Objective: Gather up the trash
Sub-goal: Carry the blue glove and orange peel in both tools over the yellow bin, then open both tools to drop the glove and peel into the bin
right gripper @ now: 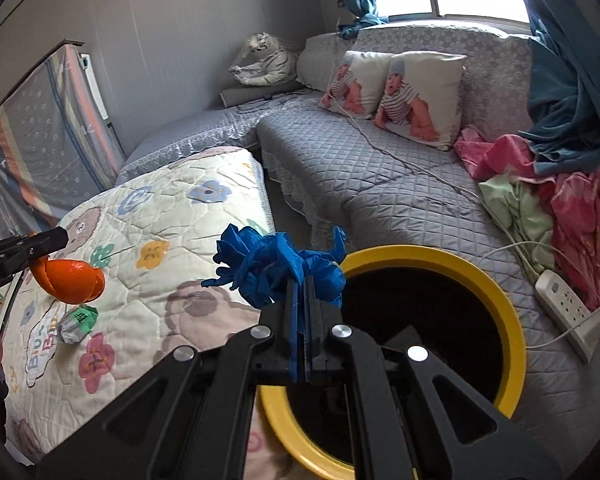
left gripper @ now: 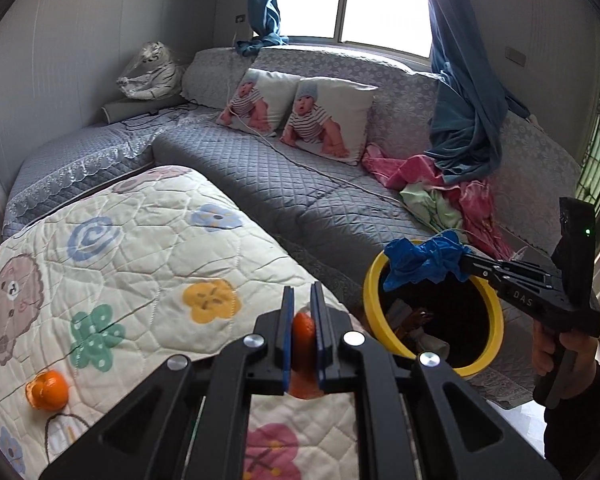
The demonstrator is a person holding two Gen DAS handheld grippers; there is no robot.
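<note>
Your left gripper (left gripper: 302,300) is clamped on a piece of orange peel (left gripper: 303,330), its blue pads pressed against it from both sides, above the patterned quilt (left gripper: 148,248). Your right gripper (right gripper: 301,280) is pinched tight on a crumpled blue glove (right gripper: 276,264), which hangs at the near rim of the yellow bin (right gripper: 512,312). From the left wrist view the glove sits over the bin's far-left edge, and your hand (left gripper: 560,356) grips the right tool's handle beside the bin.

Inside the bin, some dark and pale scraps lie at the bottom, too dim to name. On the quilt, another piece of orange peel (left gripper: 48,390) lies near the left edge, and a crumpled silver-and-green wrapper (right gripper: 78,322) lies just below the peel you hold.

Beyond the bin, a white power strip (right gripper: 568,320) rests on the grey sofa (left gripper: 300,192), with pink and green cloth (left gripper: 440,192) heaped under a blue curtain (left gripper: 468,120). Two printed cushions (left gripper: 300,116) lean against the backrest, and a plush tiger (left gripper: 152,72) sits in the far corner.
</note>
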